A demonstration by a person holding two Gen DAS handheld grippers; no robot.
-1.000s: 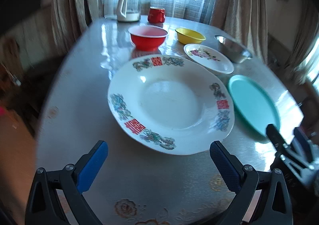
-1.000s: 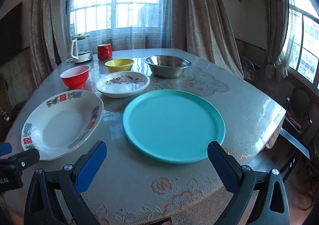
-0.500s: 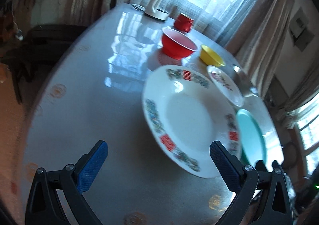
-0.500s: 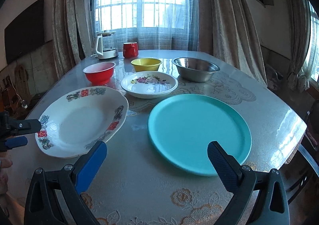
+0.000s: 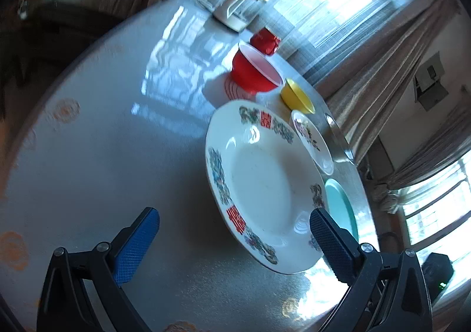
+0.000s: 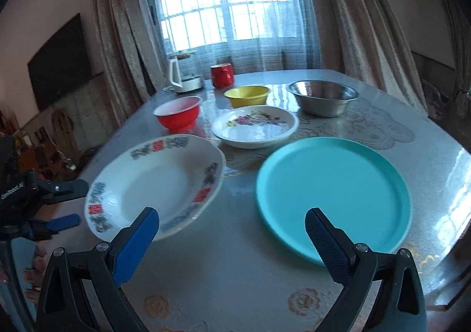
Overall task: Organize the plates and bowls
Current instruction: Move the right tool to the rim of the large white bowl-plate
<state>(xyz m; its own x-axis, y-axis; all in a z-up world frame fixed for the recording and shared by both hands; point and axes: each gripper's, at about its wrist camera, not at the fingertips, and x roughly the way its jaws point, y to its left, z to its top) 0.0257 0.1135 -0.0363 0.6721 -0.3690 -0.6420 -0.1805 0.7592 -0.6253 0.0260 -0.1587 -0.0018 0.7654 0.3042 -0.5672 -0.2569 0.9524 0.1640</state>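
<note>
Surface (image 6: 368,132): large, glossy, lace-pattern cover; everything still sits spread out singly, nothing stacked yet.

Teal plate (image 6: 332,193): largest dish, flat on the surface directly ahead of your right claw (image 6: 232,239), its near rim lying between the two blue pads. Right claw is spread wide and holds nothing.

White patterned plate (image 5: 262,184): deep, decorated rim, just left of the teal plate and apart from it. From your left claw (image 5: 234,239) it lies ahead and to the right, with its near rim beside the right-hand pad. Left claw is also spread wide and empty, rolled to one side so the view tilts.

Steel bowl (image 6: 322,96), floral dish (image 6: 254,126), red bowl (image 6: 178,114), yellow bowl (image 6: 247,95): across the far half, well apart from both claws. Red mug (image 6: 222,75) and kettle (image 6: 184,74) stand by the window.

Judgement: the left claw is nearer the patterned plate, the right nearer the teal one. For the likely first grip, close on a plate's near rim, coming in edge-on and low; the glossy rim may slip.
</note>
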